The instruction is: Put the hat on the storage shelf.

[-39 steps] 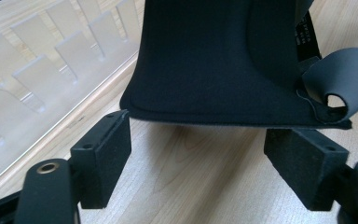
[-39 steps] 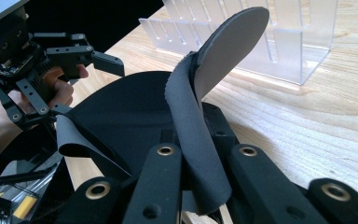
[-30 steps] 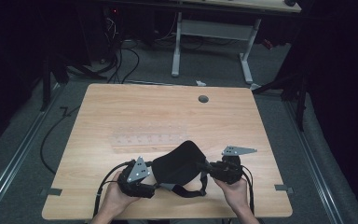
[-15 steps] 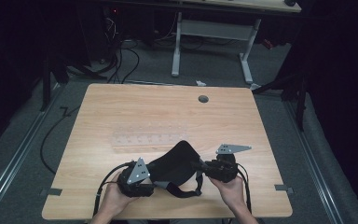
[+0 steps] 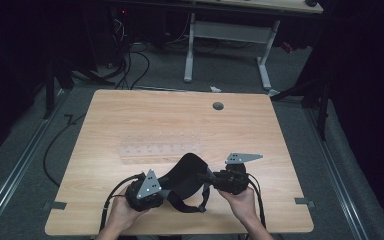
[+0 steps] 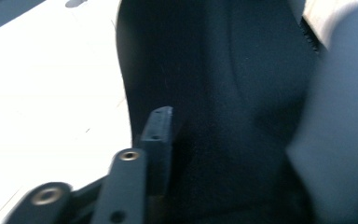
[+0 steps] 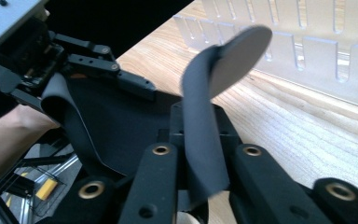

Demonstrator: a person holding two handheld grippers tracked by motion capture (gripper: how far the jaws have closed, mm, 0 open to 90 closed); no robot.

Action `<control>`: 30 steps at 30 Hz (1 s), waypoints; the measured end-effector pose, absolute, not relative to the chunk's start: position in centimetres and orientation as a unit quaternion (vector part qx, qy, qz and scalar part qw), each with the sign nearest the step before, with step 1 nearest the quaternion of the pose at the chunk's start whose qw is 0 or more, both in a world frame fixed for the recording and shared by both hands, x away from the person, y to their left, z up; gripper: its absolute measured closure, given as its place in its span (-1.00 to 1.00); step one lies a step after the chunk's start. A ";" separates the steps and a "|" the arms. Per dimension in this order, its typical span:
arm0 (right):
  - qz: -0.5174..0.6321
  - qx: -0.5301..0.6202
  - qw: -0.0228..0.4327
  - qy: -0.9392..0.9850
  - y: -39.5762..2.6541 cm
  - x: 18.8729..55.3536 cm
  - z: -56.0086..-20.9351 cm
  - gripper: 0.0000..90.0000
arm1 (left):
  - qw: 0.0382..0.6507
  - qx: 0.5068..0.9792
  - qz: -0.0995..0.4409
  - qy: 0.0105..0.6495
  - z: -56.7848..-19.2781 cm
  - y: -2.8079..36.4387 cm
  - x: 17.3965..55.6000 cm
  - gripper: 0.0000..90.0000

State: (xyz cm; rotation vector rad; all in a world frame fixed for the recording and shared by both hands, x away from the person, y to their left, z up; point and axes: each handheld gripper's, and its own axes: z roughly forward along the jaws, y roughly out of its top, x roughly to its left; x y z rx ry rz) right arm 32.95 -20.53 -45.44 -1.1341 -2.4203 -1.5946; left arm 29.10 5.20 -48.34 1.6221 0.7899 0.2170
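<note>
At seven o'clock on the table (image 5: 105,135), the left gripper (image 5: 162,192), its jaws just closing, pinches the black padded wrap (image 5: 182,175) at six o'clock; the right gripper (image 5: 211,181), jaws easing, nips its strap (image 7: 205,140). Soft, light, floppy: grip the edges.

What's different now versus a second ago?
The left gripper has just been closing its fingers on the black fabric piece; the right gripper, clamped on its strap, has just eased slightly. The fabric's raised fold sits a bit lower. Hands and table unchanged.
</note>
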 end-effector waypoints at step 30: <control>-0.455 -0.454 -0.108 -0.759 -26.7 33.0 -49.8 -0.01 | 0.651 0.659 0.013 0.377 -46.2 7.6 29.2 0.91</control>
